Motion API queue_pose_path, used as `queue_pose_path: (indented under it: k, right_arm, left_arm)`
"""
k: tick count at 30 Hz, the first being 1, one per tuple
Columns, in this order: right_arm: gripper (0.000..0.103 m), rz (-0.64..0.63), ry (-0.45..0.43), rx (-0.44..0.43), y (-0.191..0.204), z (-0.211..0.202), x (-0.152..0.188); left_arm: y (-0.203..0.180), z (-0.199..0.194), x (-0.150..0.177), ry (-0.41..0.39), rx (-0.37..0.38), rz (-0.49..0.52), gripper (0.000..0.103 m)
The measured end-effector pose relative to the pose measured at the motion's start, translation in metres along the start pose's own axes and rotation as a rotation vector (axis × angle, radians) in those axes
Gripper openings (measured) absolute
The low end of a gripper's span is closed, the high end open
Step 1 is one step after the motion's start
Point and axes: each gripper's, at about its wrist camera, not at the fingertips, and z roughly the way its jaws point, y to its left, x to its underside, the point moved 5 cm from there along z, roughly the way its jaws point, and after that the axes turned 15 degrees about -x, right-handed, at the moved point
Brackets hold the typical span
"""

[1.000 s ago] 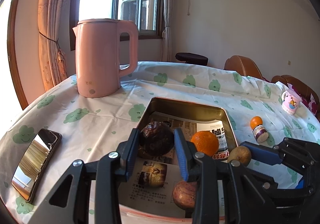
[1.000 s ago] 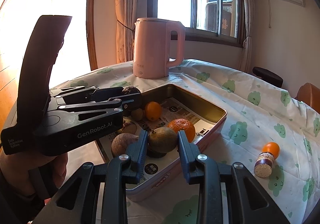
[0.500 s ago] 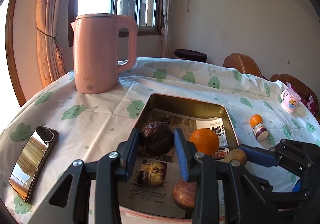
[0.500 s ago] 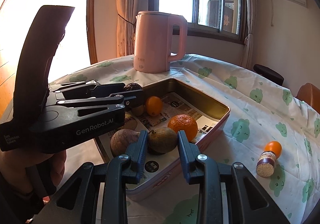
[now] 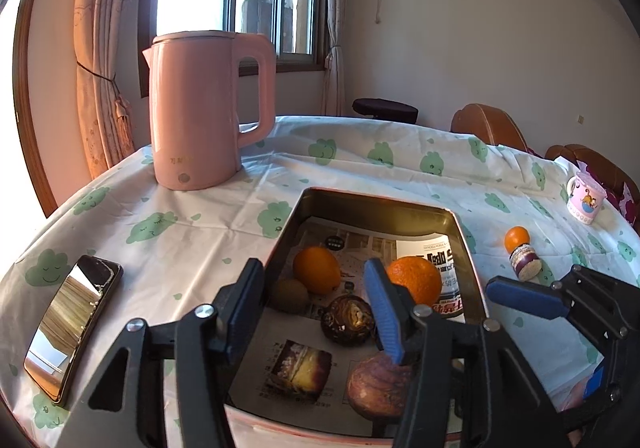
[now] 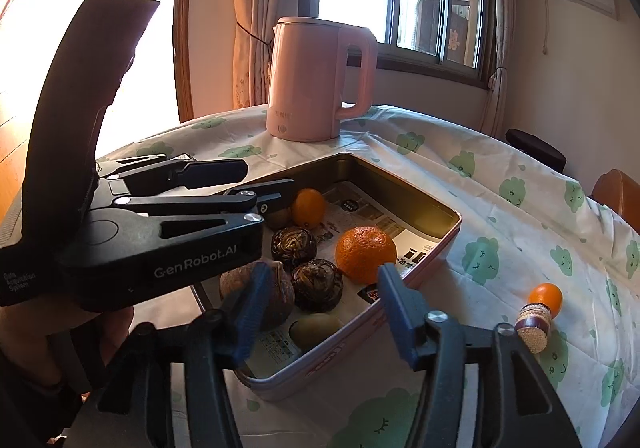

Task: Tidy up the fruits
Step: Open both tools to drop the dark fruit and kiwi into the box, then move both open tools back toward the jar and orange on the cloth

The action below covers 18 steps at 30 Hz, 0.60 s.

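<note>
A newspaper-lined metal tray (image 5: 376, 204) (image 6: 420, 260) holds the fruit. In it lie a large orange (image 5: 414, 280) (image 6: 366, 254), a smaller orange (image 5: 316, 270) (image 6: 308, 208), a kiwi (image 5: 288, 296), two dark mangosteens (image 6: 294, 242) (image 6: 316, 284), a brown-purple fruit (image 5: 376, 388) (image 6: 276, 296) and a green-brown kiwi (image 6: 314, 330). My left gripper (image 5: 316, 308) is open and empty above the tray's near left part. My right gripper (image 6: 320, 300) is open and empty above the tray's near edge, over the green-brown kiwi.
A pink kettle (image 5: 200, 108) (image 6: 316, 84) stands behind the tray. A phone (image 5: 68, 328) lies at the left. A small bottle with an orange cap (image 5: 522, 252) (image 6: 536, 312) lies right of the tray. A pink mug (image 5: 586, 196) stands far right.
Both grippers have opened. The left let go of a mangosteen and the right let go of the green-brown kiwi; both fruits now lie in the tray.
</note>
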Motion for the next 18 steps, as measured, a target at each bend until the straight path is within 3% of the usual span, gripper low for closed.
queue_pose_path:
  k: [5,10,14,18]
  right_arm:
    - [0.065,-0.033,-0.028,0.029,0.005,-0.007,-0.001]
    - [0.065,-0.002,-0.063,0.033,-0.007,-0.03,0.008]
    - [0.065,0.022,-0.069,0.117,-0.037,-0.061,0.024]
    - [0.065,0.125,-0.071,0.207,-0.086,-0.093,0.04]
  left_arm:
    - [0.009,-0.005,-0.002,-0.028,-0.018,-0.039,0.065]
    - [0.006,-0.02,-0.005,-0.06,-0.001,-0.06,0.066]
    - [-0.023,-0.041,-0.012,-0.103,0.049,-0.032,0.066]
    - [-0.072,-0.057,-0.016,-0.119,0.131,0.034,0.075]
